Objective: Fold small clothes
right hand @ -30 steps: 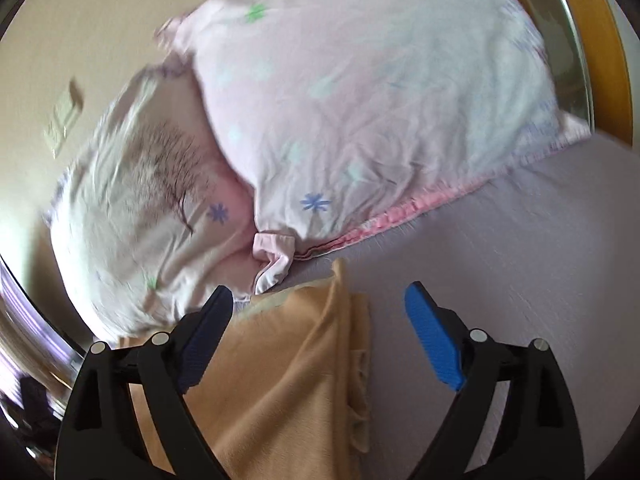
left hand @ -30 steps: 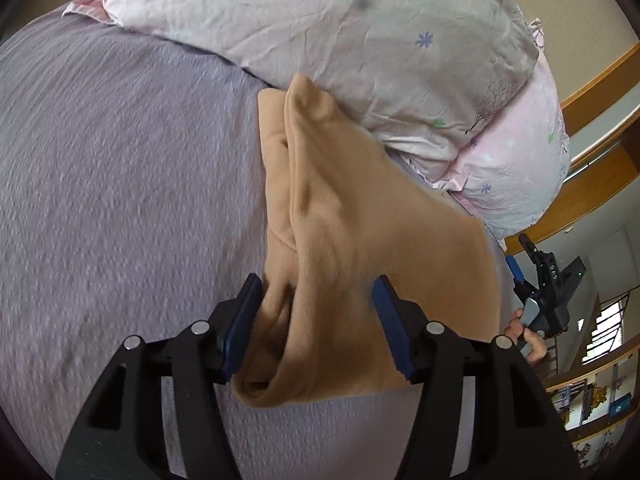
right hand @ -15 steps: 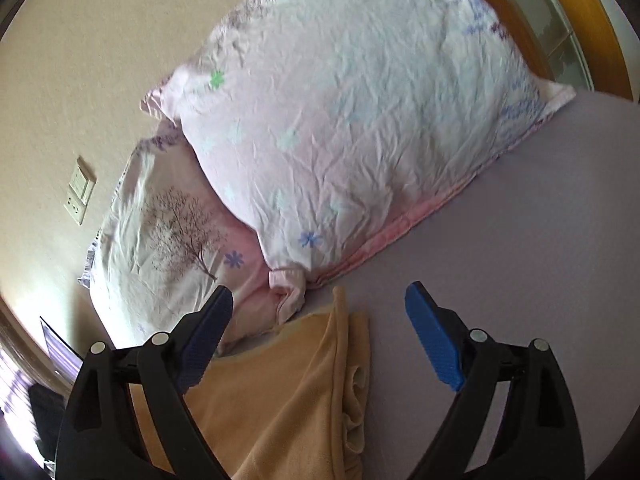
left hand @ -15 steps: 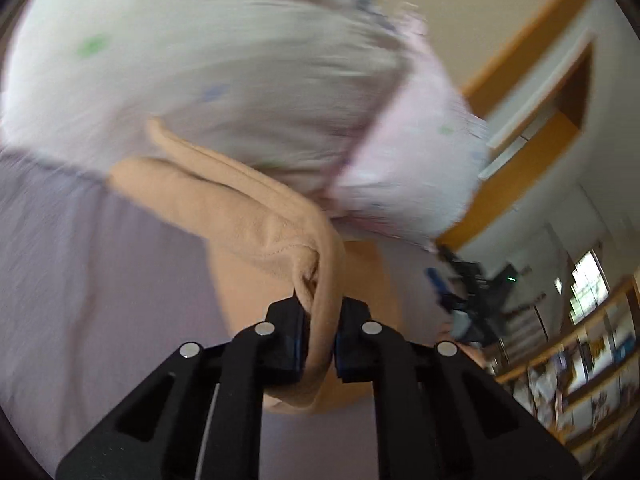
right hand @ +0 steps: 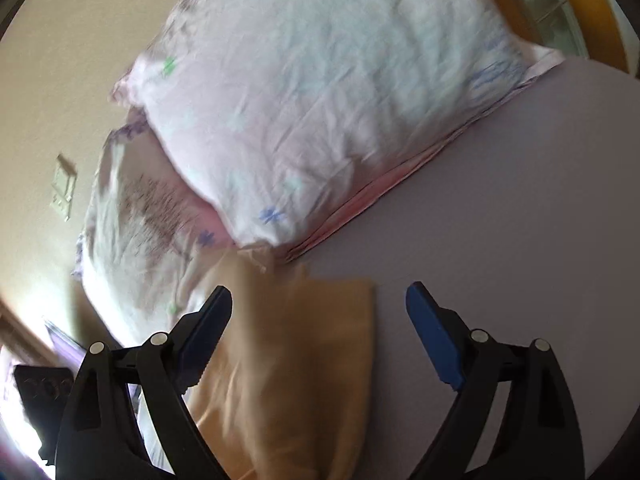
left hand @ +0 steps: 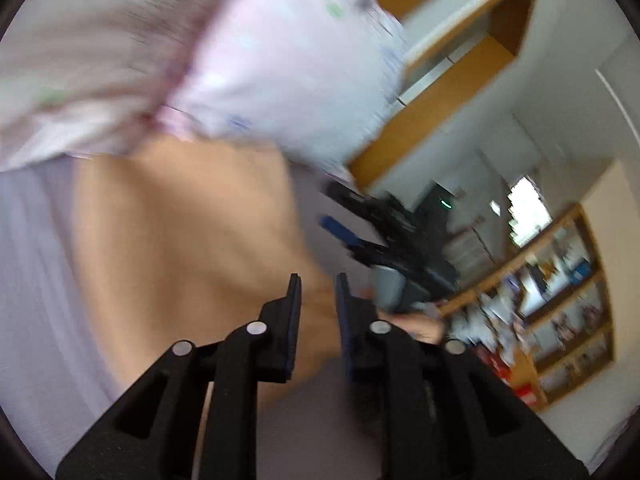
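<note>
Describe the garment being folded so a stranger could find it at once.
Start at the lilac bed sheet and the two pale floral pillows at its head. Just below them lies the tan garment: plain, unpatterned, the only orange-brown cloth there.

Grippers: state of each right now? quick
Left gripper: jaws nearly together with tan garment between them; grip cannot be told through blur.
Right gripper: open, holding nothing.

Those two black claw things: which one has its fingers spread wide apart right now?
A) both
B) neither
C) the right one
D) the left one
C: the right gripper has its blue-padded fingers far apart above the tan cloth, while the left gripper shows only a narrow gap with cloth in it.
</note>
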`<act>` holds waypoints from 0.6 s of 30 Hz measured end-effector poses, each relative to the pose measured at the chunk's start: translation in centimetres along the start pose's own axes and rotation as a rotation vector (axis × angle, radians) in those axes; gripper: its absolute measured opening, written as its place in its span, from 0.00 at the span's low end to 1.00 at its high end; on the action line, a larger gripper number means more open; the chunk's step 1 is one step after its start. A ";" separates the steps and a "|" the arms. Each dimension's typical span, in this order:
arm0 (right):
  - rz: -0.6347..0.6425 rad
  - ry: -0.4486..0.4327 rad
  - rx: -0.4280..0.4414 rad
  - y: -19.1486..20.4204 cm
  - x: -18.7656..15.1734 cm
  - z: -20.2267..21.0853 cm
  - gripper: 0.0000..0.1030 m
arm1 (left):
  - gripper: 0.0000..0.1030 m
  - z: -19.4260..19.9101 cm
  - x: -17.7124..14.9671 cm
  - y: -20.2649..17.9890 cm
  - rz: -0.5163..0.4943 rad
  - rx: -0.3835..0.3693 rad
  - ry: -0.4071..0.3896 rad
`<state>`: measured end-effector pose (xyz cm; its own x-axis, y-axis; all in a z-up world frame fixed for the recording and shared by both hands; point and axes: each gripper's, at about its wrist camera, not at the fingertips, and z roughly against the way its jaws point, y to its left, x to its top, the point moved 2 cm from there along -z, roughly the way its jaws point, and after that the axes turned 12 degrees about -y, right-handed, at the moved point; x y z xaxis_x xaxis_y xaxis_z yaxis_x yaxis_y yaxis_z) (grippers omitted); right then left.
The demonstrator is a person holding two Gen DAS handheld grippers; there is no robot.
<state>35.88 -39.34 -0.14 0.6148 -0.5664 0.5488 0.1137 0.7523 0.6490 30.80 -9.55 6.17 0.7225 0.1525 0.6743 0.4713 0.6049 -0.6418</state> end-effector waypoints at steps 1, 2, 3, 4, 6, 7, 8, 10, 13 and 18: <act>0.013 0.013 -0.010 0.2 -0.1 -0.2 0.88 | 0.24 1.1 -0.1 0.9 0.006 0.042 -0.011; 0.023 0.033 -0.024 0.3 -0.3 -0.4 0.88 | 0.27 1.8 -0.1 1.7 0.015 0.073 -0.012; 0.020 0.048 -0.025 0.3 -0.5 -0.5 0.88 | 0.27 2.5 -0.5 2.9 0.036 0.112 -0.002; 0.010 0.056 -0.020 0.4 -0.5 -0.3 0.88 | 0.28 3.1 -0.8 3.8 0.051 0.131 0.009; -0.003 0.047 0.027 1.0 -0.5 1.4 0.88 | 0.29 3.7 -1.8 5.2 0.072 0.167 0.036; 0.011 0.041 0.057 1.7 -0.7 2.6 0.88 | 0.29 4.0 -2.2 5.2 0.077 0.171 0.045; 0.040 0.036 0.102 2.7 -1.3 4.2 0.88 | 0.30 4.4 -2.6 4.7 0.066 0.164 0.041; 0.113 0.042 0.135 4.2 -2.7 6.6 0.88 | 0.34 5.8 -3.0 4.6 0.016 0.146 0.020; 0.226 0.033 0.086 5.7 -5.1 9.9 0.81 | 0.39 7.2 -3.7 3.4 -0.067 0.108 -0.012; 0.099 0.175 0.309 6.6 -9.8 12.0 0.69 | 0.43 7.4 -4.6 3.4 -0.068 0.067 -0.016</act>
<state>21.22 -32.89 5.06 0.7380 -0.4098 0.5361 -0.1779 0.6481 0.7405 25.33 -2.38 3.58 0.6819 0.1216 0.7213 0.4835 0.6650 -0.5692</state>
